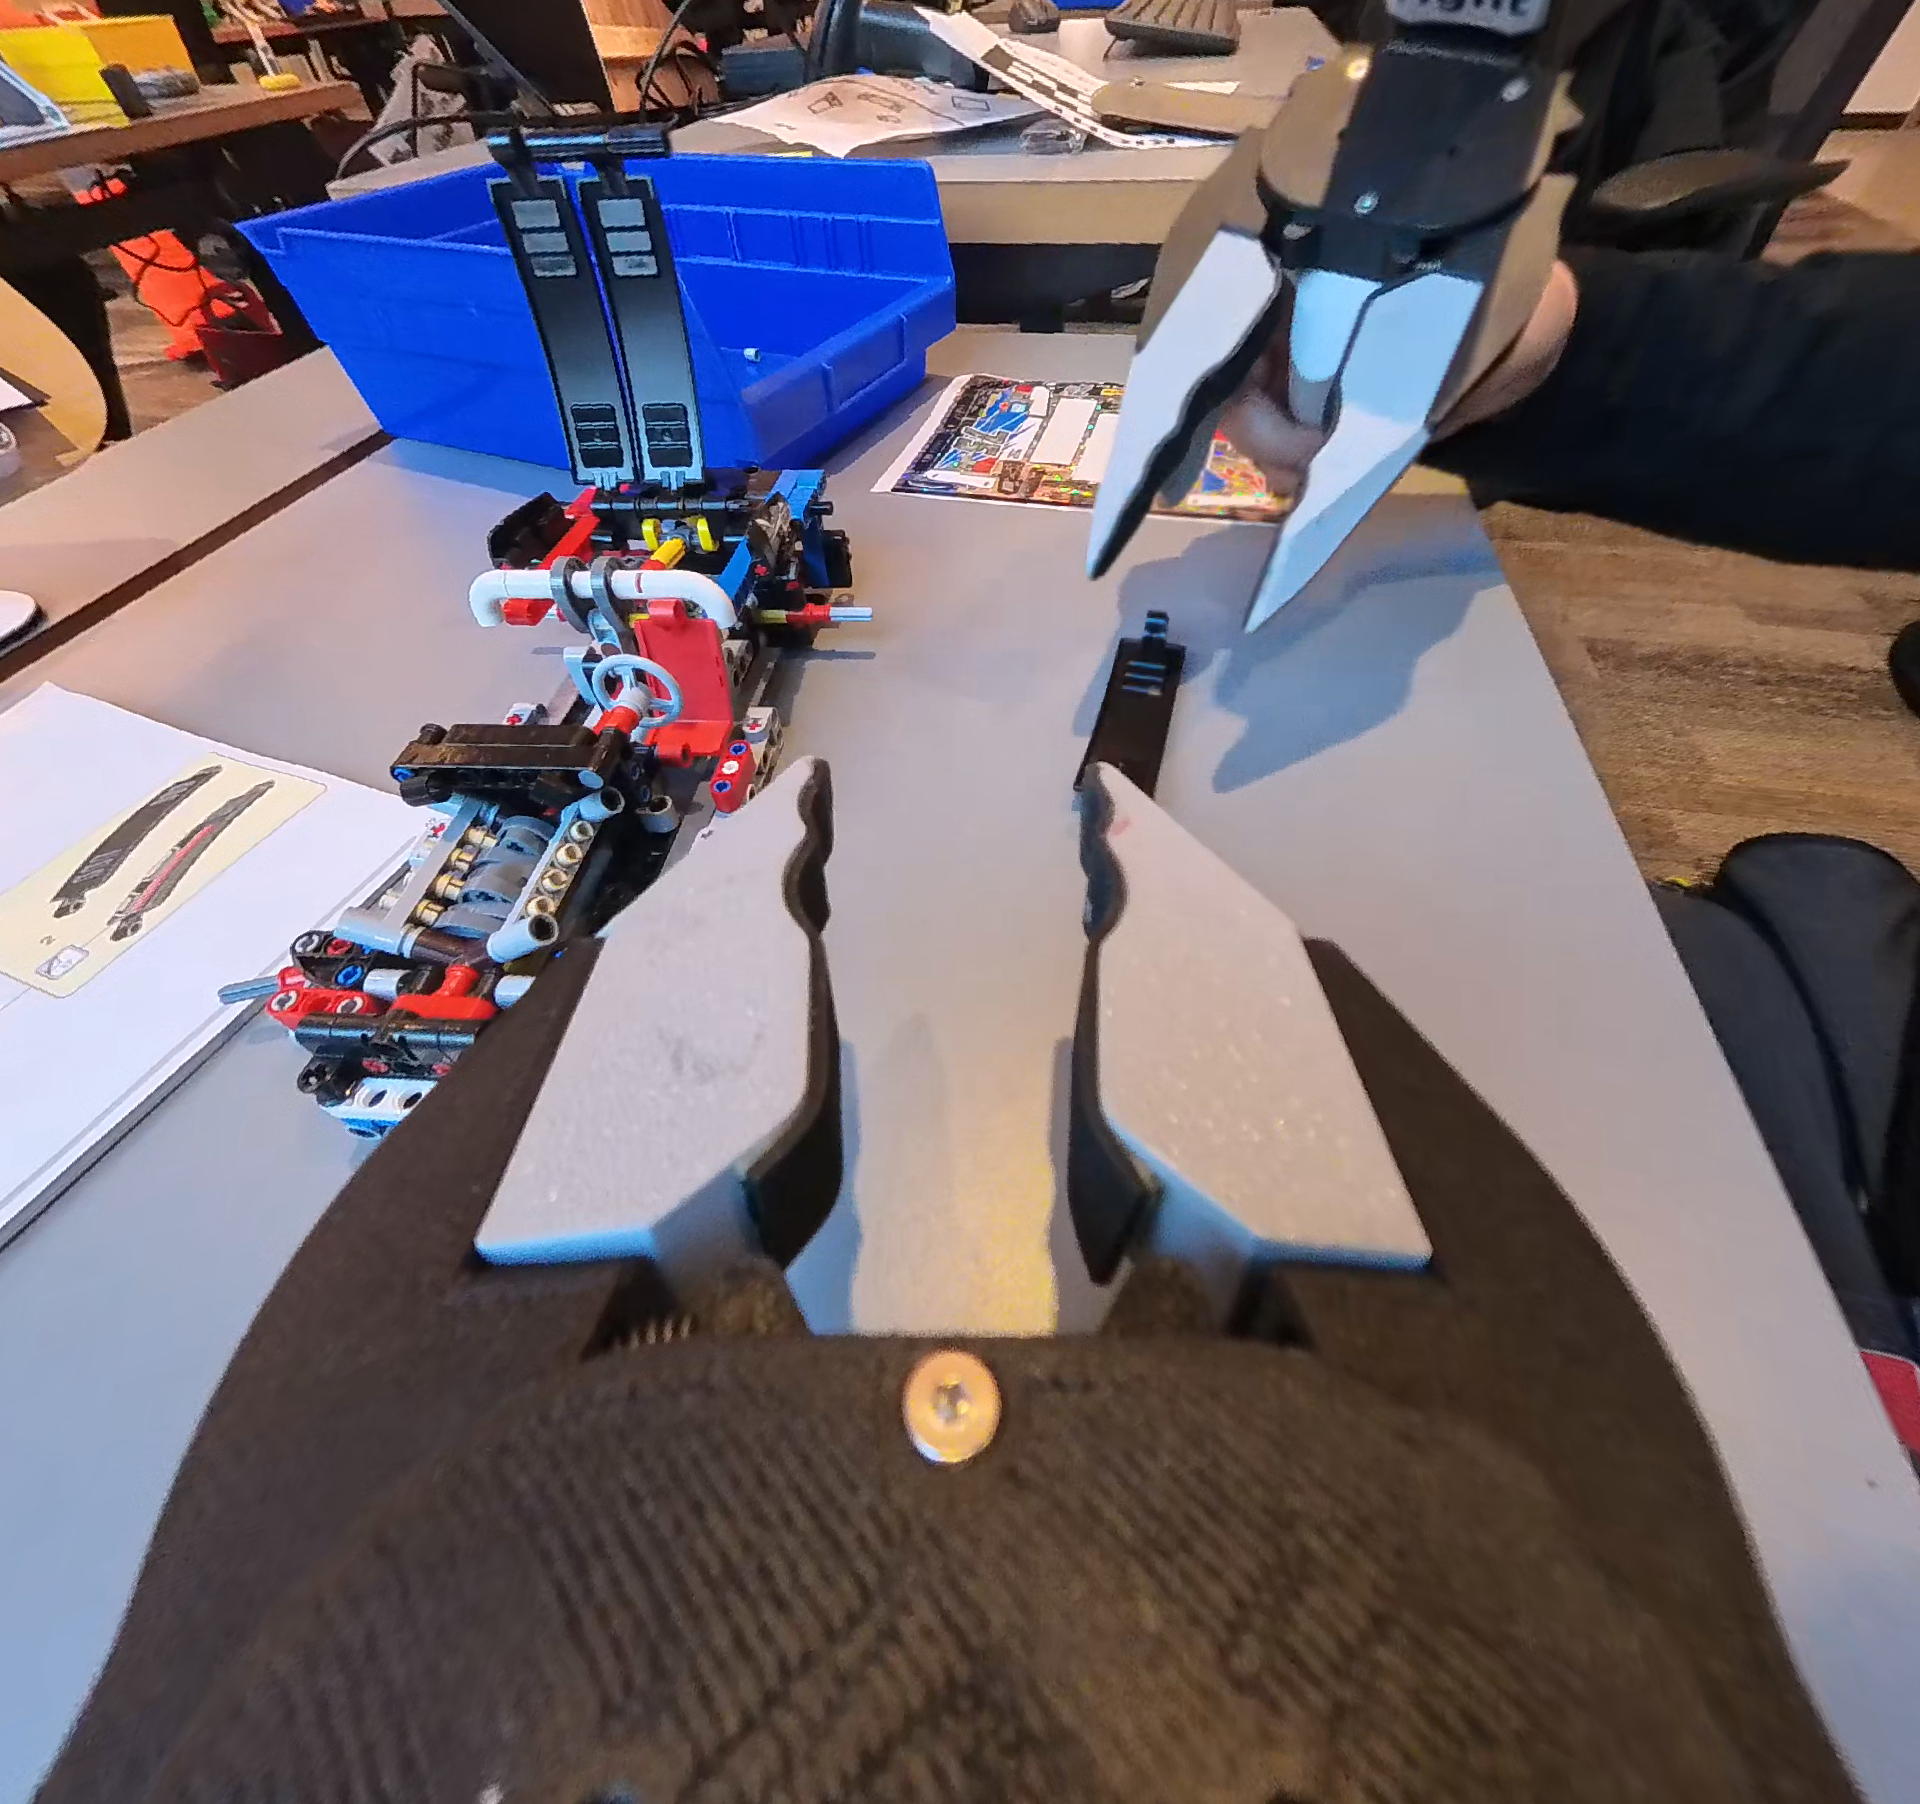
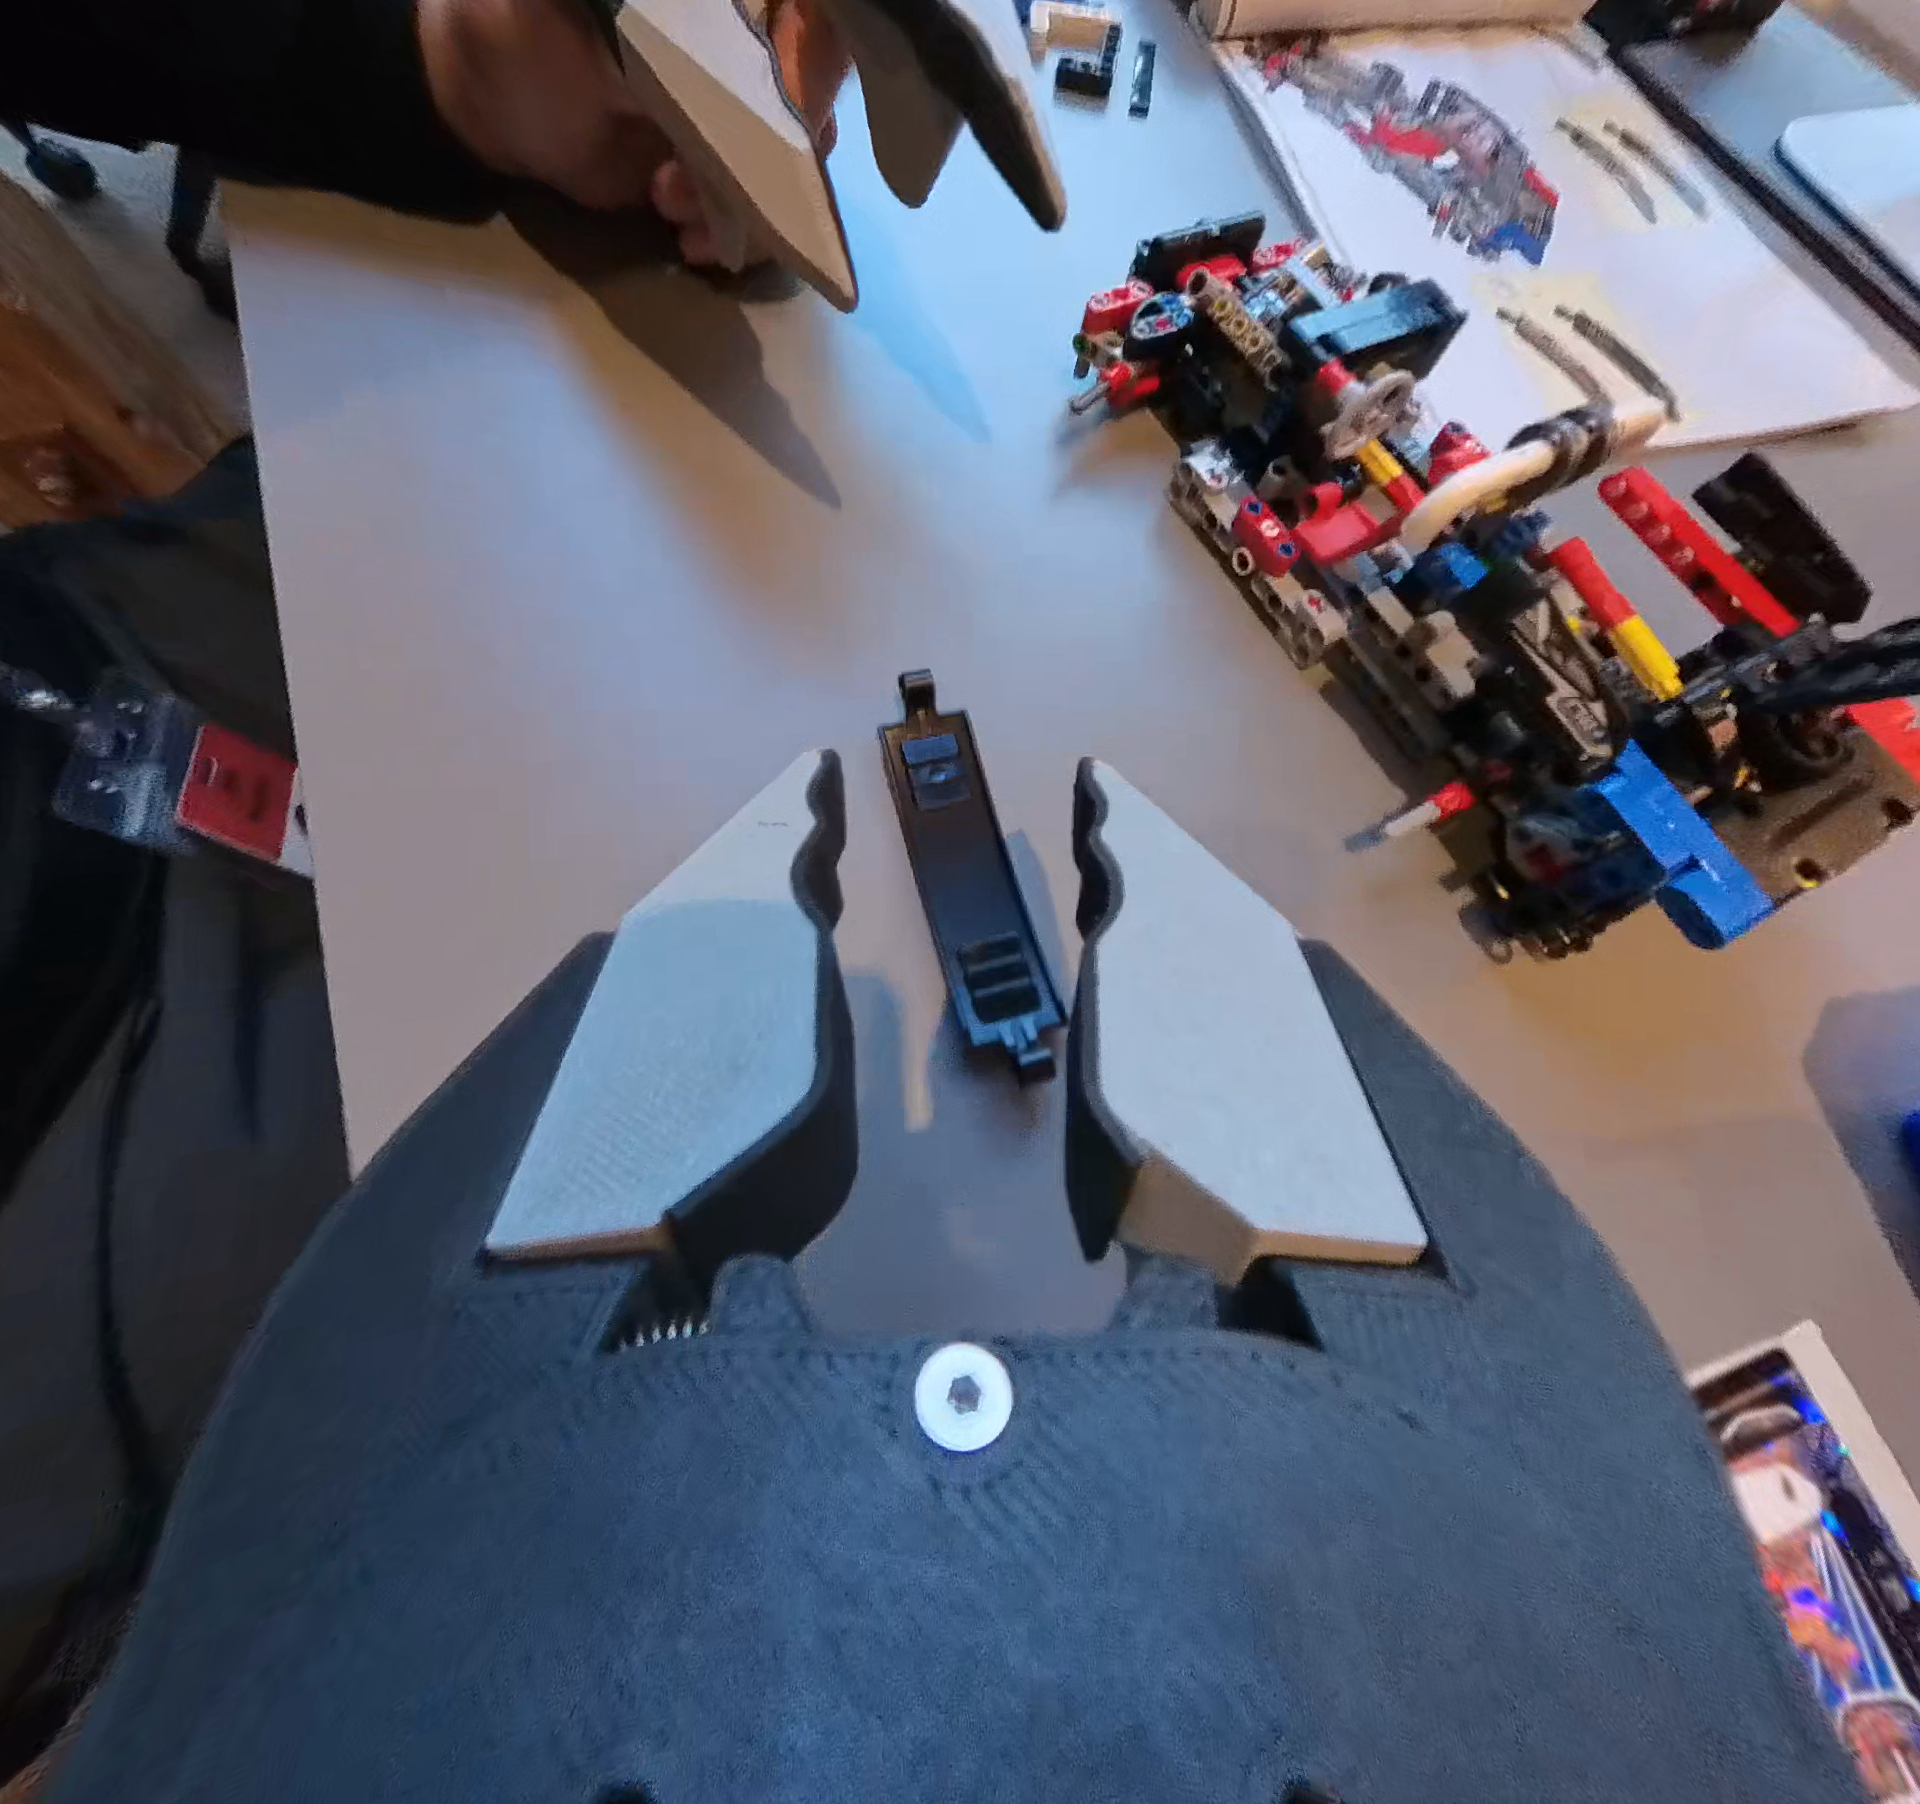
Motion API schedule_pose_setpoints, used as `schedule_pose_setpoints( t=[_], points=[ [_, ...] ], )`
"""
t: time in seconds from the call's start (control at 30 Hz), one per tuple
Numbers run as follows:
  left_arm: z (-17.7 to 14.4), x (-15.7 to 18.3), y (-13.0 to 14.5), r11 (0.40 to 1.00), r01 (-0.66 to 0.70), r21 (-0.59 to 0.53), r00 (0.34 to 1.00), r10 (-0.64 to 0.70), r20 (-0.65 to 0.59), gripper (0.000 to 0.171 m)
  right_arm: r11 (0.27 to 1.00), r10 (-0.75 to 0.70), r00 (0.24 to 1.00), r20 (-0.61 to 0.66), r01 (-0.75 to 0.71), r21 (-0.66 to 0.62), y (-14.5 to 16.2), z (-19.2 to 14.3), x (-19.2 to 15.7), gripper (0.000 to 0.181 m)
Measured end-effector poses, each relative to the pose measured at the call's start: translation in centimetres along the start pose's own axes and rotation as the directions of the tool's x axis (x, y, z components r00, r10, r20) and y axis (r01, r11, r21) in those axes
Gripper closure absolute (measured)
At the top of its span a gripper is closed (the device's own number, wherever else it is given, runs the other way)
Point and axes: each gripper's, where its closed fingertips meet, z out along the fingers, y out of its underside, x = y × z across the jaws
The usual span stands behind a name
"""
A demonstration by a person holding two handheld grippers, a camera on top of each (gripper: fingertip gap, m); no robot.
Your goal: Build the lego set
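Left wrist view first: the left gripper (image 1: 954, 798) fills the foreground, fingers spread wide, nothing but bare grey table (image 1: 1351, 923) between them. Just past its right fingertip lies the long black piece (image 1: 1138, 705), flat on the table. Off to the left of the fingers sits the half-built car (image 1: 613, 746), with two black panels (image 1: 597, 331) standing upright at its far end in front of a blue bin (image 1: 831, 279). An open instruction book (image 1: 125, 881) lies farther left, a sticker sheet (image 1: 1029, 445) ahead to the right. The right gripper (image 1: 1179, 591) hangs above the piece, tips down and apart.

Over to the right wrist view: the right gripper (image 2: 951, 778) is open too, and here the black piece (image 2: 971, 881) lies lengthwise in the gap between the fingers, touching neither. The car (image 2: 1455, 559) is off to the right; the left gripper (image 2: 951, 268) hovers beyond, tips apart.

My read: this is the pick-up of the next panel, not yet grasped. The next move calls for lowering, closing squarely across the piece's narrow width, then carrying it to the car.
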Motion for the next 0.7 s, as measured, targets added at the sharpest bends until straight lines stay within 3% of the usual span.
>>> schedule_pose_setpoints(
  t=[0.27, 0.43, 0.53, 0.7],
  points=[
    [0.1, 0.1, 0.1, 1.0, 0.002, -0.01, 1.0, -0.002, -0.01, 0.128, 1.0, -0.022, 0.999, 0.028, 0.022, 0.016, 0.3, 1.7, 0.2, 0.135],
    [0.2, 0.3, 0.2, 1.0, 0.015, -0.018, 0.999, -0.016, -0.034, 0.13, 0.975, -0.021, 0.989, -0.145, 0.053, 0.217, -1.5, 0.7, 2.4, 0.135],
    [0.4, 0.3, 0.3, 1.0, 0.02, -0.022, 0.999, -0.021, -0.042, 0.13, 0.93, 0.056, 0.988, -0.143, 0.0, 0.367, -3.0, -1.0, 2.9, 0.143],
    [0.8, -0.1, 0.3, 0.999, 0.017, -0.033, 0.999, -0.018, -0.038, 0.129, 0.921, 0.117, 0.987, -0.107, -0.067, 0.384, -2.9, -1.0, 3.7, 0.137]
  ],
)
